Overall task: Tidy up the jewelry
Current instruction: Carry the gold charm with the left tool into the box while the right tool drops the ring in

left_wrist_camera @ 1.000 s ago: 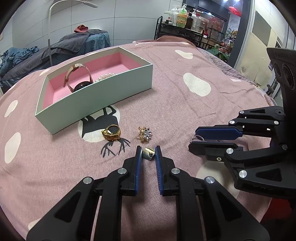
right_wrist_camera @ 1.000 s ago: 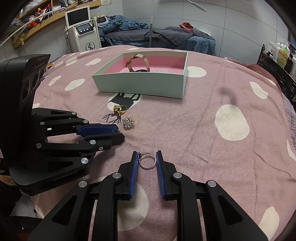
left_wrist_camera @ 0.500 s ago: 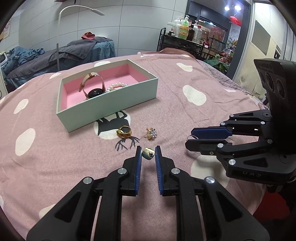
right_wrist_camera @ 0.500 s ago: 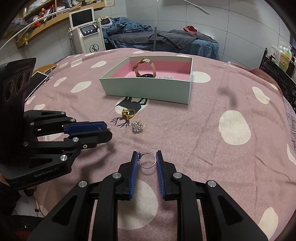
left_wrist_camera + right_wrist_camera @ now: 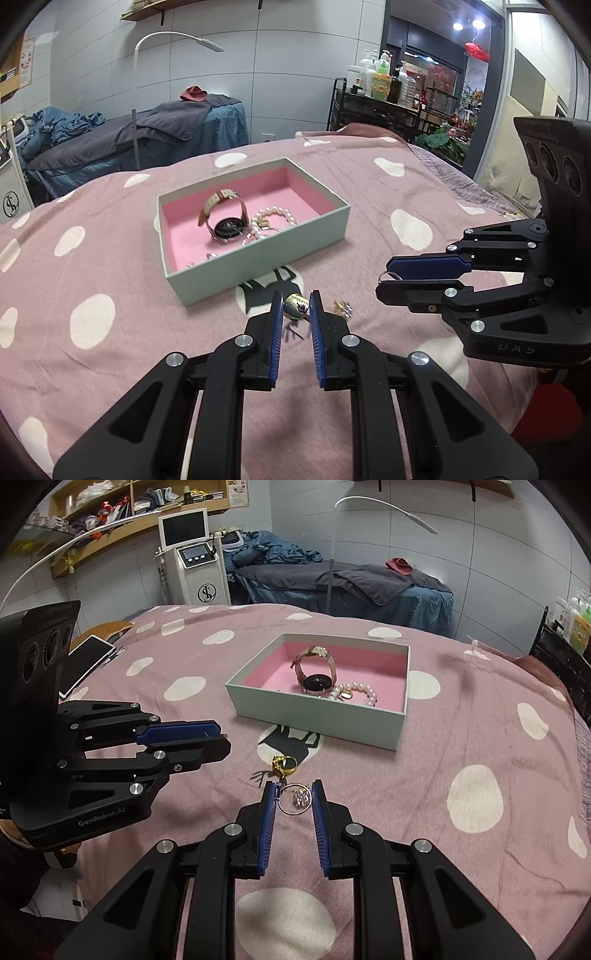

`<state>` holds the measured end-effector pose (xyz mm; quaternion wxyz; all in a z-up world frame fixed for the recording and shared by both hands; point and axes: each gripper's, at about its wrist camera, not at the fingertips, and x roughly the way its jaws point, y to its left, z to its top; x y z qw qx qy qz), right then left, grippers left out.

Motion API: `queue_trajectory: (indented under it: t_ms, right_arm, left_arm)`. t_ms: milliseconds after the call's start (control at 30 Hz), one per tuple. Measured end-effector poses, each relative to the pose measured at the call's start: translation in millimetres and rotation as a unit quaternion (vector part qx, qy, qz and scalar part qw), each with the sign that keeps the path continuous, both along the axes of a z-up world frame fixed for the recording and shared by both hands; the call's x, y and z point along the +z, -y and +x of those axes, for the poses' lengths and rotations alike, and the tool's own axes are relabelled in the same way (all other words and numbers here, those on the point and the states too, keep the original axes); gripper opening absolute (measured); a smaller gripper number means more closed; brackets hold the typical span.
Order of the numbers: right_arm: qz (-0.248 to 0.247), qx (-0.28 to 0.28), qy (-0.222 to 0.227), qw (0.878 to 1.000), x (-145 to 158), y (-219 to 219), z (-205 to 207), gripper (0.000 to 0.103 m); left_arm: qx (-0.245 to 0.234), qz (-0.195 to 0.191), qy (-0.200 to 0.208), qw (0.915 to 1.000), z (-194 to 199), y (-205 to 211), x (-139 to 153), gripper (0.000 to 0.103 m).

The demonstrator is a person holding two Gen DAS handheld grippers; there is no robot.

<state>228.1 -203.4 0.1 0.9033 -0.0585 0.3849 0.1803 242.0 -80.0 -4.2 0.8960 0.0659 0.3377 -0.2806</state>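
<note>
Left gripper [image 5: 296, 306] pinching what looks like a gold earring [image 5: 295, 305], right gripper [image 5: 294, 800] clamping silver ring [image 5: 293, 804]

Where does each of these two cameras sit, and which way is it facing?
Left wrist: on the left gripper, looking along its fingers clamping a gold piece, toward the box; right gripper alongside.
Right wrist: on the right gripper holding a silver ring; left gripper alongside.
Shared: box, wristwatch, pink spotted cloth.

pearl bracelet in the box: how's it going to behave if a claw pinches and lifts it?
The pearl bracelet looks like separate beads on a string lying in a loose loop, so it will probably droop. Its round, glossy beads may slip between flat pads. It rests against the watch, which could get dragged.
</note>
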Motion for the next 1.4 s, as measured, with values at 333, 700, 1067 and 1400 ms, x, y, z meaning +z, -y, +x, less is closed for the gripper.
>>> queue_trajectory:
  t_ms: [333, 700, 1067, 1400]
  right_arm:
    - [-0.003, -0.015, 0.015, 1.0, 13.8, -4.5, 49.4, 0.019]
    - [-0.003, -0.047, -0.009, 0.999, 7.1, -4.1, 112.3, 0.019]
    - [-0.024, -0.054, -0.037, 0.998, -16.5, -4.1, 137.9, 0.019]
    - [-0.037, -0.053, -0.052, 0.997, -32.1, -5.2, 145.8, 0.019]
  left_arm:
    - [0.024, 0.008, -0.004, 0.9997, 51.8, -2.5, 4.5, 0.015]
    - [0.059, 0.025, -0.034, 0.9973, 118.1, -3.2, -11.5, 0.015]
    - [0.06, 0.046, -0.052, 0.9957, 137.1, 9.3, -31.1, 0.015]
    - [0.064, 0.052, -0.057, 0.995, 141.3, 10.1, -37.0, 0.015]
